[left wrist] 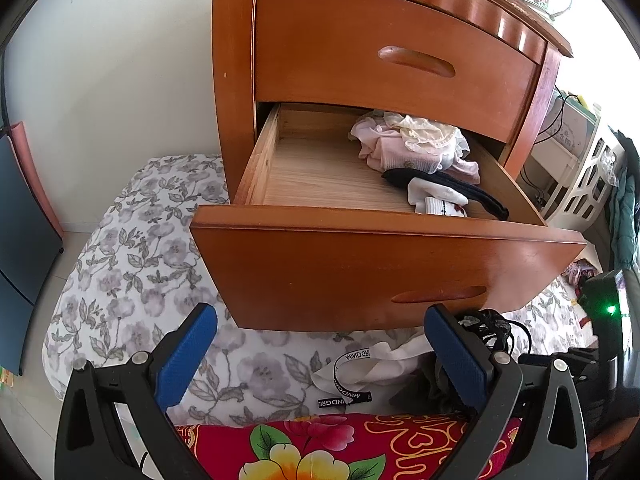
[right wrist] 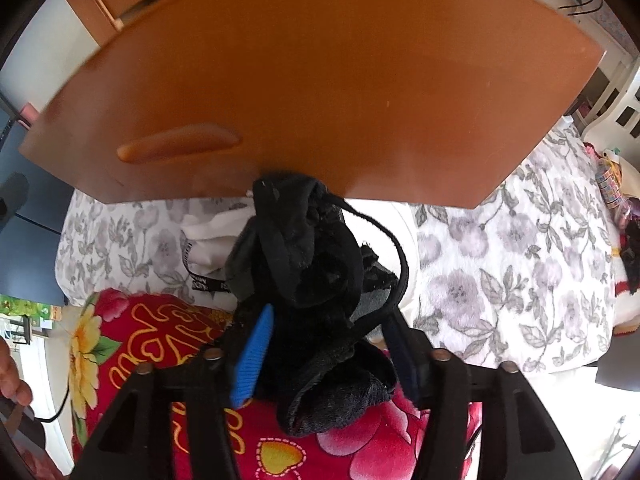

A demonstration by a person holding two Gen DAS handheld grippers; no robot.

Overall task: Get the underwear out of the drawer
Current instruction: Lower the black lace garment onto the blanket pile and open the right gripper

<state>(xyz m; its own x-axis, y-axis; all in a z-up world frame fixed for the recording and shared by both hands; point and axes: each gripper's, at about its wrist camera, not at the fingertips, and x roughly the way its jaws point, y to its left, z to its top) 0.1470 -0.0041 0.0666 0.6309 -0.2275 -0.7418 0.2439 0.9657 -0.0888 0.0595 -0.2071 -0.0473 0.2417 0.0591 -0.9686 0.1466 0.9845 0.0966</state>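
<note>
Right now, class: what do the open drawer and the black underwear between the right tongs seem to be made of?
Open drawer: likely wood, glossy orange-brown varnished front; pale, grained, unvarnished inside. Black underwear: soft knit fabric, seemingly with lace trim and elastic straps; it crumples limply.

Your left wrist camera sits back from the nightstand [left wrist: 384, 40] and looks slantwise down into the open drawer [left wrist: 360, 176], taking in its whole front panel with the bed [left wrist: 132, 264] beneath. Your right wrist camera hangs much nearer and points almost straight down, so the drawer front fills the top of its view and the red quilt [right wrist: 152, 336] lies just below. Both views share the drawer front, the floral bedspread, the red quilt and the black underwear [right wrist: 316, 264].
</note>
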